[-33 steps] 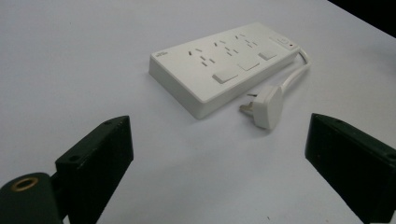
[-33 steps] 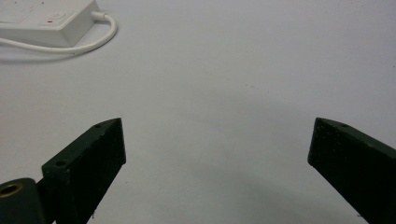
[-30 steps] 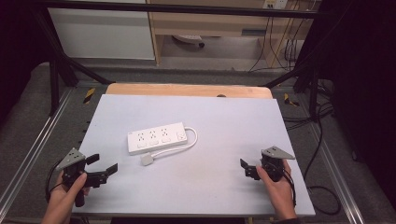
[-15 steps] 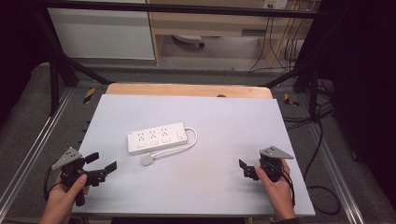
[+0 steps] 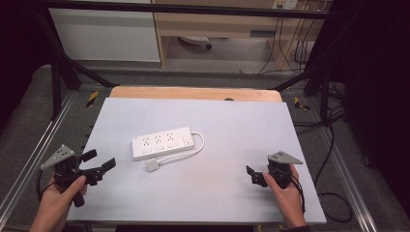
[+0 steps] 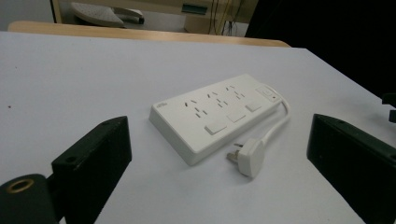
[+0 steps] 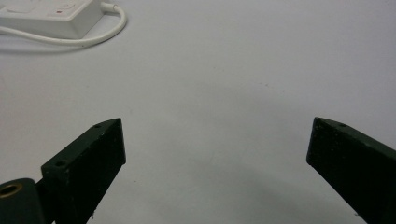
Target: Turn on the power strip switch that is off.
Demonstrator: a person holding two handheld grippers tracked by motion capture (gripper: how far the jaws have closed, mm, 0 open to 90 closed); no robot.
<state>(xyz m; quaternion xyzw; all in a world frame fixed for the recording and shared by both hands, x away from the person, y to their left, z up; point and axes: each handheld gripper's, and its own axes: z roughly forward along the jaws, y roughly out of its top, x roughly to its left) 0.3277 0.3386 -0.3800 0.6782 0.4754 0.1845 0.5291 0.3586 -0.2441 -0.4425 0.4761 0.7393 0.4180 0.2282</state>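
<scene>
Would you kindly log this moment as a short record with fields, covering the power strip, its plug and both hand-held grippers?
surface: pale grey table top
power strip: white power strip, flat near the table's middle, sockets up
cable: white cable, looped from the strip's right end back along its near side
plug: white plug, on the table just in front of the strip, not plugged in
left hand-held gripper: jaws open, holding nothing, at the near left edge, facing the strip
right hand-held gripper: jaws open, holding nothing, near right over bare table
</scene>
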